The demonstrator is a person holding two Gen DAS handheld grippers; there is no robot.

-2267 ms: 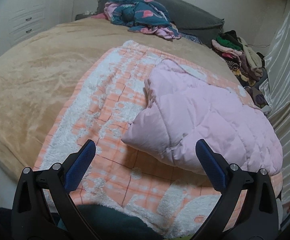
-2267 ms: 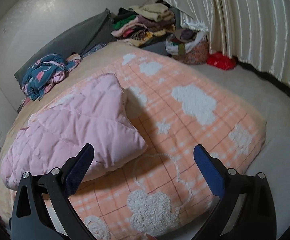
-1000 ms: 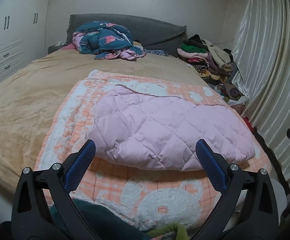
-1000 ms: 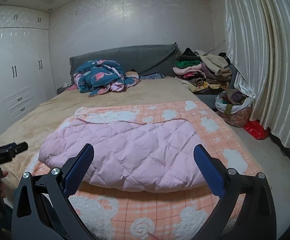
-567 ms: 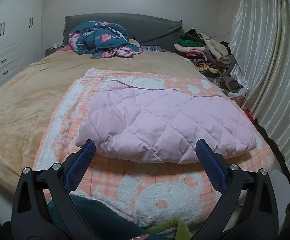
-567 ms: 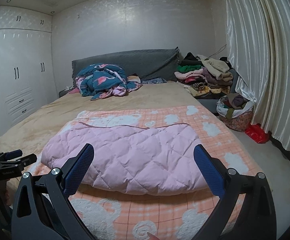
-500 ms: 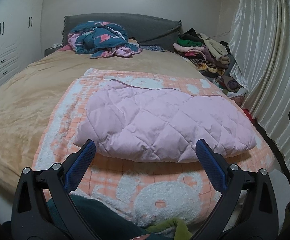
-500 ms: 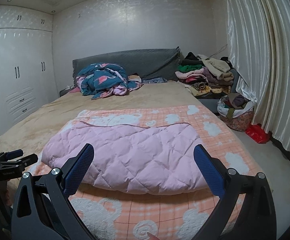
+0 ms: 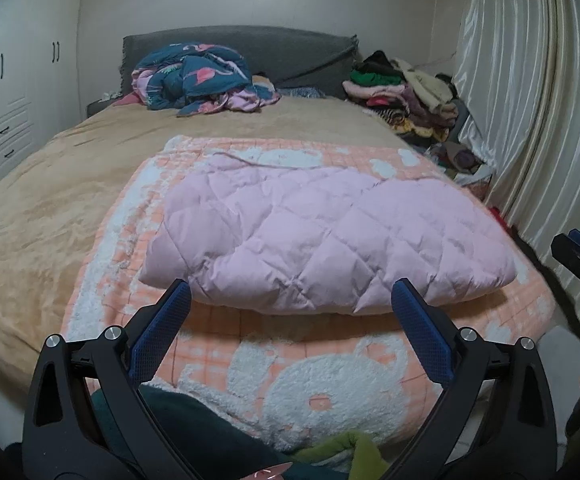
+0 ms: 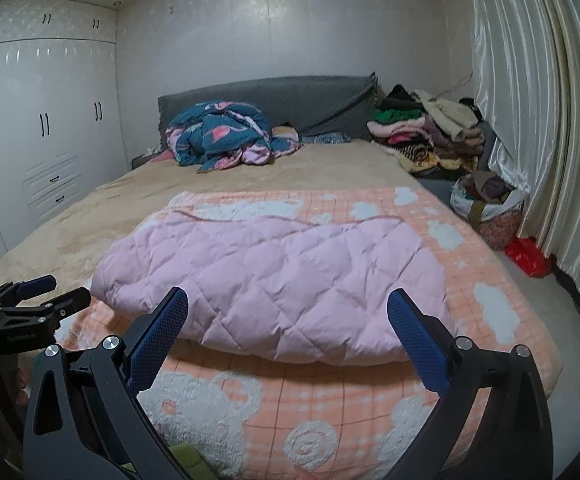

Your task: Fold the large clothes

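Both cameras have drawn back and levelled out since two seconds ago, when they looked steeply down on the pink quilted garment (image 9: 322,240) at an angle; it now lies square across both views, its shape unchanged in the last half second. At left, the left tongs (image 9: 290,328) hover released, blue pads spread wide, short of the garment's near edge and touching nothing; the dark edge of the person's clothing shows beneath them. At centre, the garment rests as a puffy, already doubled-over bundle on the orange-and-white fleece blanket (image 9: 330,384) near the foot of the bed (image 9: 50,208), its rounded fold facing the cameras. At right, the right tongs (image 10: 288,332) are likewise released and empty, held back from the same edge. The fold appears to be between steps: the tongs are off the cloth and lined up for another grasp. The next move likely calls for each to close on one end of the near edge, or on one side, to bring it over for a further fold.
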